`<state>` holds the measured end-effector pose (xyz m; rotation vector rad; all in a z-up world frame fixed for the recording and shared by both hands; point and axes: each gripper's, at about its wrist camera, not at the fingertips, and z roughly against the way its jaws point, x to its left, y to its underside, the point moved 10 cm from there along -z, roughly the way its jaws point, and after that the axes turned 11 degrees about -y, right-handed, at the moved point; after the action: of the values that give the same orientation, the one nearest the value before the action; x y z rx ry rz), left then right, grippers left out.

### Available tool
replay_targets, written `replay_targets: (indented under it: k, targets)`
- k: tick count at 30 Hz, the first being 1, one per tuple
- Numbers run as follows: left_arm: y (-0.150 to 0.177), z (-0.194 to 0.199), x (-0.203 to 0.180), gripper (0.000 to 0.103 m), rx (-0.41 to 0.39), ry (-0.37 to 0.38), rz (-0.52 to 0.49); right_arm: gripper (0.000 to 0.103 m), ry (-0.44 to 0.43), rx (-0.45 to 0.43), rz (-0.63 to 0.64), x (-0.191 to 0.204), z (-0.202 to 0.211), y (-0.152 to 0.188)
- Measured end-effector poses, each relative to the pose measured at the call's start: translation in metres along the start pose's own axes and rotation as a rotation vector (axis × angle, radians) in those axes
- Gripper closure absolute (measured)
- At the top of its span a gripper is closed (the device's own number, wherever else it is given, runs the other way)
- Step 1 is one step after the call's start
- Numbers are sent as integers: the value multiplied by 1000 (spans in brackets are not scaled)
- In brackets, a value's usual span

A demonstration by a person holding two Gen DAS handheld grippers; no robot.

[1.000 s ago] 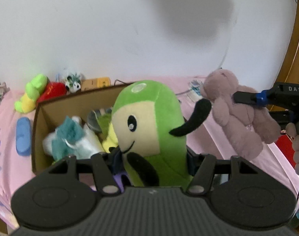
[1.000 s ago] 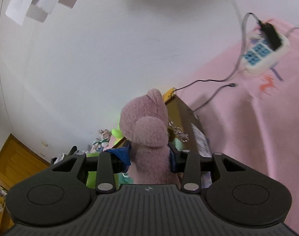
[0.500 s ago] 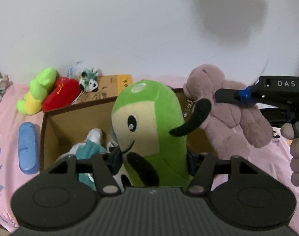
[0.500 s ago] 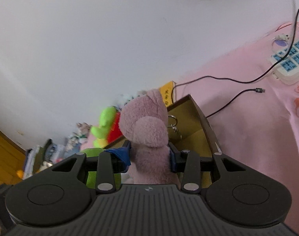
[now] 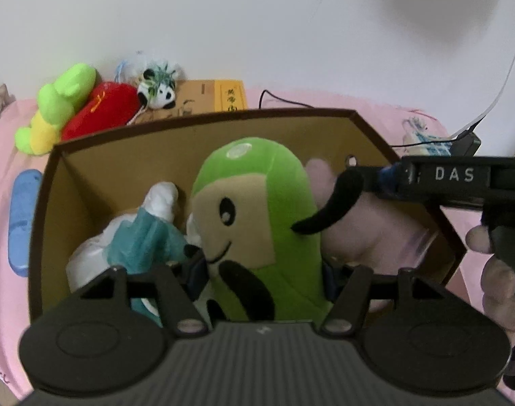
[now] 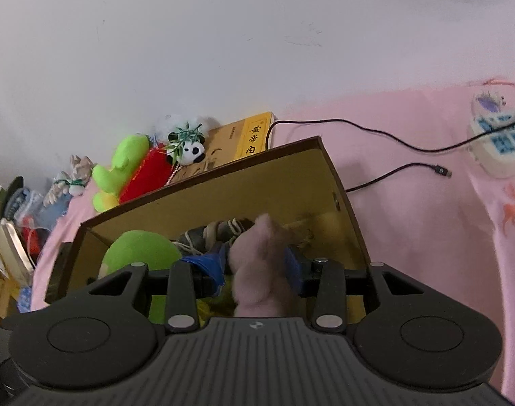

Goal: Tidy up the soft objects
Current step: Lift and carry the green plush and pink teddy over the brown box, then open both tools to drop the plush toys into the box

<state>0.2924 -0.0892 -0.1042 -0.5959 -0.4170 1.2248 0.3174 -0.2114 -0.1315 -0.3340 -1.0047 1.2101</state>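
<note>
Both toys have come down since a second ago: then they hung above the rim, now they sit inside the cardboard box (image 5: 129, 169), which fills most of each view.

Pink bedsheet (image 6: 409, 155) under everything. Box stands on it, open top, brown rim. Beyond its far wall, left out on the sheet: a green-and-yellow plush (image 5: 54, 115), a red plush (image 5: 102, 111), a small panda (image 5: 157, 89), a yellow book (image 5: 220, 99). Power strip (image 6: 501, 142) and loose cable well off to the right.

Inside the box: a white and teal toy (image 5: 142, 233) at the left, and something dark with laces (image 6: 217, 233) toward the back.

My left gripper (image 5: 262, 270) is clamped on the green toy (image 5: 254, 209), low on its body, upright, face toward me. My right gripper (image 6: 257, 264) is pinched around the pink bear (image 6: 257, 270); the bear is blurred there, squeezed between blue pads. The bear sits just right of the green toy, touching it.

Step in hand, as I judge it: let both go into the box.

Risks:
- The two toys are pressed together, so opening one side first may drag or tip the other.
- The green toy's black arm (image 5: 328, 206) lies across my right gripper's finger; pulling back could snag it and lift the toy out.
- Right gripper is close to the right wall; a careless exit might knock the box.
</note>
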Motion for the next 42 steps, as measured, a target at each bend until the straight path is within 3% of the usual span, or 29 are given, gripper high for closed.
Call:
replay_targets:
  k: [11,16,22,27,31,35,42]
  targets:
    - [0,11,-13,30,-21,38,-28,80,-26,-40,-6,2,16,1]
    - [1,21,-11,30,-35,23,-39,80,-104,-48,-13,14,29,3]
    - [1,46,5,30,-69,2,8,80,-203,9,-49,31,29,16]
    - [5,71,18,30,-108,-31,29,80,-222,64,-76,37,19,28]
    - [13,87,28,29,-128,-63,47,80,-135,95,-82,27,10,35]
    - [22,102,31,29,-152,-98,43,79,-64,64,-75,17,14,32]
    - [33,118,34,28,-169,-183,59,79,-75,18,-16,27,35,30]
